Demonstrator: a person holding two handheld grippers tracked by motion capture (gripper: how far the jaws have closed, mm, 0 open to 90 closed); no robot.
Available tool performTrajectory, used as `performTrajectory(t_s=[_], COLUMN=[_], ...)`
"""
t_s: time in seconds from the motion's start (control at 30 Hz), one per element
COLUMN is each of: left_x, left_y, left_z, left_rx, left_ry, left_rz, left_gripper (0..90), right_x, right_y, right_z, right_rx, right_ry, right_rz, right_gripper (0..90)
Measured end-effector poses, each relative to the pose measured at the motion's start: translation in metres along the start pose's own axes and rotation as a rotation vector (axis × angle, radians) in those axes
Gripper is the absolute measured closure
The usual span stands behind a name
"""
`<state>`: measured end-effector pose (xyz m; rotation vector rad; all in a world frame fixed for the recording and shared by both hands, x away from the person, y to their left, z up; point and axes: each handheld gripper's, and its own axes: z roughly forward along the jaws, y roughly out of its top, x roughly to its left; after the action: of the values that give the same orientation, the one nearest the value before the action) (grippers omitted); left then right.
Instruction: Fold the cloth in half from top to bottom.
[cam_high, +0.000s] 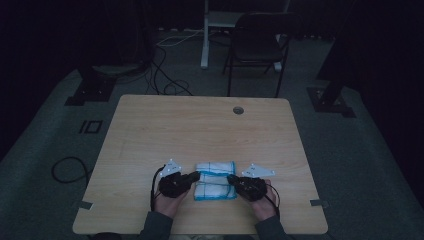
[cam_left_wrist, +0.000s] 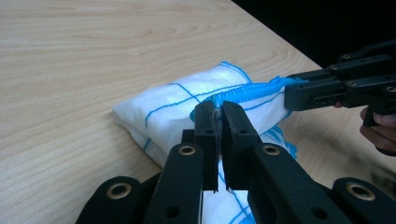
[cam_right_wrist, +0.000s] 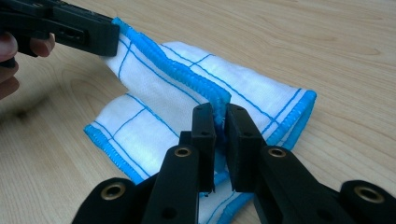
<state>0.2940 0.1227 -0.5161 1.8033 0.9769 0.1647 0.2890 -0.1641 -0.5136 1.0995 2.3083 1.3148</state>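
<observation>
- Left gripper (cam_left_wrist: 218, 109): its 2 jaws are pressed together on the blue stitched edge (cam_left_wrist: 250, 91) of the white cloth (cam_left_wrist: 173, 105); a thin strip of fabric is pinched between the pads, almost no gap.
- Right gripper (cam_right_wrist: 220, 112): jaws likewise closed, clamped on the same blue hem (cam_right_wrist: 187, 70) at its other end; the fabric fold sits between the pads.
- Cloth, seen from the high view (cam_high: 215, 181): folded white rectangle with blue grid lines and blue border, lying directly between the 2 sets of fingertips, left gripper (cam_high: 192, 177) touching its left side, right gripper (cam_high: 234, 180) touching its right side.
- In the left gripper view the hem runs taut from the near jaws across to the far gripper's tips (cam_left_wrist: 299, 91); the bulk of the cloth lies beneath and beyond the near fingertips.
- In the right gripper view the raised hem spans from the near jaws to the other gripper (cam_right_wrist: 100, 37) at upper left; lower layers rest flat on the table (cam_right_wrist: 327, 42) below the fingers.
- Both hands (cam_high: 170, 202) sit at the near table edge, behind the fingers.
</observation>
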Motion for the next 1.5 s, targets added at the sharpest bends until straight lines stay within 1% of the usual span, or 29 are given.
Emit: performTrajectory(t_s=[0.07, 0.1, 0.2, 0.43, 0.63, 0.7, 0.77, 0.83, 0.97, 1.03, 1.1, 1.13, 1.2, 1.27, 1.3, 1.37, 1.5], left_x=[0.0, 0.0, 0.001, 0.001, 0.0, -0.001, -0.002, -0.002, -0.001, -0.001, -0.001, -0.001, -0.001, -0.001, -0.001, -0.001, 0.001], left_y=[-0.002, -0.004, -0.007, -0.014, -0.016, -0.019, -0.021, -0.023, -0.026, -0.027, -0.029, -0.029, -0.031, -0.032, -0.036, -0.037, -0.041], left_z=[0.0, 0.0, -0.001, -0.001, -0.001, 0.0, 0.001, 0.002, 0.001, 0.0, -0.001, -0.001, -0.002, -0.002, -0.005, -0.007, -0.011], left_rx=[0.001, 0.006, 0.008, 0.025, 0.034, 0.054, 0.064, 0.068, 0.075, 0.076, 0.092, 0.092, 0.1, 0.104, 0.116, 0.123, 0.134], left_ry=[0.0, -0.001, -0.003, -0.013, -0.018, -0.036, -0.041, -0.046, -0.04, -0.038, -0.042, -0.042, -0.042, -0.041, -0.035, -0.027, -0.012], left_rz=[-0.006, -0.003, -0.015, -0.015, -0.02, -0.025, -0.018, -0.021, -0.024, -0.026, -0.023, -0.023, -0.026, -0.027, -0.025, -0.018, -0.018], left_gripper=[86.3, 86.2, 85.9, 85.5, 85.2, 84.4, 83.2, 82.6, 82.4, 82.3, 82.0, 81.3, 80.9, 80.7, 80.1, 79.7, 79.2], right_x=[0.0, 0.0, 0.001, -0.001, 0.0, 0.0, -0.001, -0.002, -0.001, 0.0, 0.0, -0.002, -0.004, -0.004, -0.007, -0.009, -0.011], right_y=[-0.001, -0.002, -0.004, -0.008, -0.008, -0.008, -0.008, -0.01, -0.013, -0.014, -0.014, -0.014, -0.015, -0.015, -0.016, -0.018, -0.02], right_z=[0.0, 0.001, 0.001, 0.0, -0.001, -0.003, -0.005, -0.007, -0.008, -0.009, -0.011, -0.014, -0.019, -0.019, -0.024, -0.026, -0.026], right_rx=[0.003, 0.003, 0.007, 0.014, 0.009, 0.002, 0.003, 0.006, 0.02, 0.023, 0.02, 0.009, -0.001, -0.001, -0.009, -0.01, -0.006], right_ry=[0.002, 0.002, 0.002, -0.01, -0.009, -0.008, -0.008, -0.006, 0.002, 0.007, -0.003, -0.011, -0.017, -0.017, -0.029, -0.035, -0.04], right_rz=[0.003, 0.001, 0.001, 0.006, 0.0, 0.001, -0.001, 0.001, -0.003, -0.005, -0.004, 0.001, 0.011, 0.011, 0.021, 0.027, 0.036], right_gripper=[83.2, 83.2, 83.3, 85.5, 87.5, 87.6, 87.6, 87.6, 87.3, 85.5, 83.3, 80.7, 80.0, 80.0, 79.6, 79.5, 79.1])
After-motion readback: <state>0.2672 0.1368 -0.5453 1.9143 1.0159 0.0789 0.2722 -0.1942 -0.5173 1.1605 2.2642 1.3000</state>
